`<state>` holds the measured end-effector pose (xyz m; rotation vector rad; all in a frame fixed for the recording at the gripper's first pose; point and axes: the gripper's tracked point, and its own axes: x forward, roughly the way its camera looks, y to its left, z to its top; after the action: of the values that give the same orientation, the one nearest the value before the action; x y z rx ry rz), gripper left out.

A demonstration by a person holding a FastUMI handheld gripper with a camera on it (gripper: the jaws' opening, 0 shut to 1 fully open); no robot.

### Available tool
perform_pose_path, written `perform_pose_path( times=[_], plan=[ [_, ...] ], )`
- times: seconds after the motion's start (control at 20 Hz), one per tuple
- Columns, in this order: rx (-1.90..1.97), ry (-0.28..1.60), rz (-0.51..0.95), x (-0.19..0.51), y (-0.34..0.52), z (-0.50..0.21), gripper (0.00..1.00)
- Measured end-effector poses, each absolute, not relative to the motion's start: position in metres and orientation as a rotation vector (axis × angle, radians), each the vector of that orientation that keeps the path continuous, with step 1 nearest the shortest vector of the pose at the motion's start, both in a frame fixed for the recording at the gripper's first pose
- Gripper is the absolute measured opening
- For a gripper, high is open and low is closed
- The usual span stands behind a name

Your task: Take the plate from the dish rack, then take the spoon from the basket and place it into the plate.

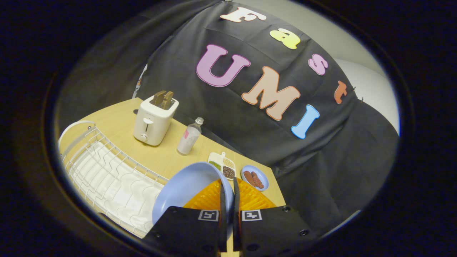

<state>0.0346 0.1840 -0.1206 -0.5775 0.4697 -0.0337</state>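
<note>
While your tongs (228, 192) were clamped on the rim of the light blue plate (185, 189), the two fingers (222, 214) stood nearly together with only the plate's edge between them. You held the plate tilted on edge, lifted clear of the white wire dish rack (107, 171), which lay on the wooden surface (121, 121) just to the left of the fingers. The rack's slots near the plate stood vacant, and a white drip tray showed beneath its wires. An orange patterned item (250, 200) sat directly behind the fingers, partly hidden by them and by the plate; whether it was the basket could not be told, and the spoon could not be made out. Beyond the fingers you had a small blue dish (255, 177) holding brown pieces, and just beside it a divided tray (222, 165) of grains. Farther back stood a clear bottle (190, 137) with a pale cap, and near it a white toaster (154, 119) with two brown slices upright in its slots.
</note>
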Motion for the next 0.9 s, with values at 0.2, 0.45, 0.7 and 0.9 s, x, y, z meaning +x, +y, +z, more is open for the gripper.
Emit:
perform_pose_path(
  times=[0.2,0.45,0.7,0.9],
  plan=[
    [-0.465,0.474,-0.055,0.027,0.155,-0.108,0.09],
    [-0.3,0.469,-0.074,0.011,0.107,-0.089,0.09],
    [-0.165,0.454,-0.074,-0.007,0.061,-0.081,0.09],
    [-0.084,0.426,-0.054,-0.028,0.03,-0.075,0.09]
  ],
)
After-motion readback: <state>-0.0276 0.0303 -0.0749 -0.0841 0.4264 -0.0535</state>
